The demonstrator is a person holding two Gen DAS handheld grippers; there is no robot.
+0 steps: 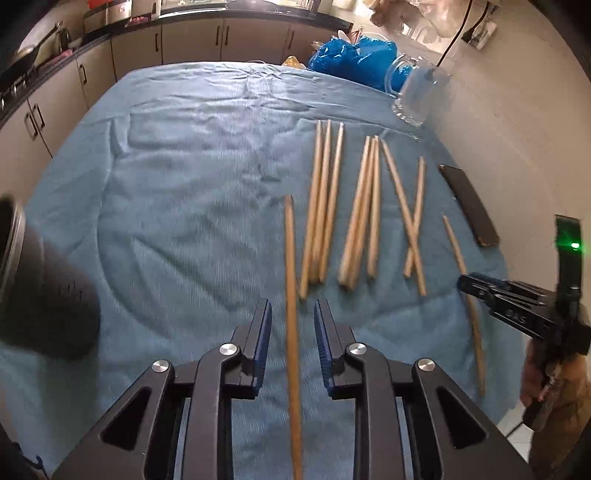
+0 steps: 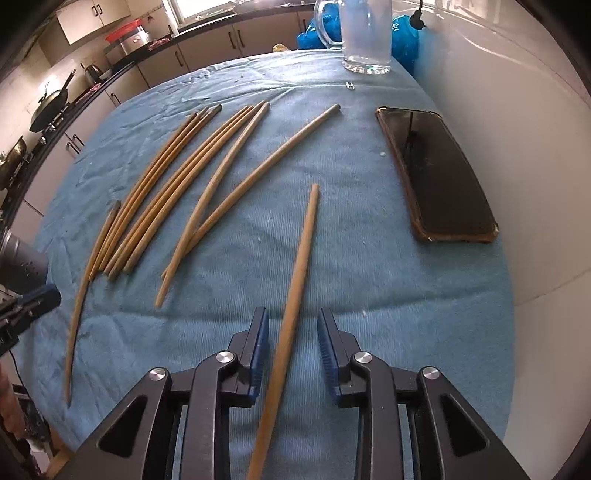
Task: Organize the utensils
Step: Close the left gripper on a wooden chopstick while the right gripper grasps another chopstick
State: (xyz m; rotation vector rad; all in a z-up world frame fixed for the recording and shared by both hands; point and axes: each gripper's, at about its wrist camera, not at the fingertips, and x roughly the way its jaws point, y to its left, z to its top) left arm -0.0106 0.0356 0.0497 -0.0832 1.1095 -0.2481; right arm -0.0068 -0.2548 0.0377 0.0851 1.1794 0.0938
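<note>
Flanking chopsticks: phone, glass mug.

Home kitchen: cabinets, wok on stove, kettle.

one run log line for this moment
left gripper: open, chopstick between jaws | right gripper: open, chopstick between jaws | mug: empty

free: surface left half of left-wrist frame | blocked: chopsticks centre-right, phone right edge, mug upper right
</note>
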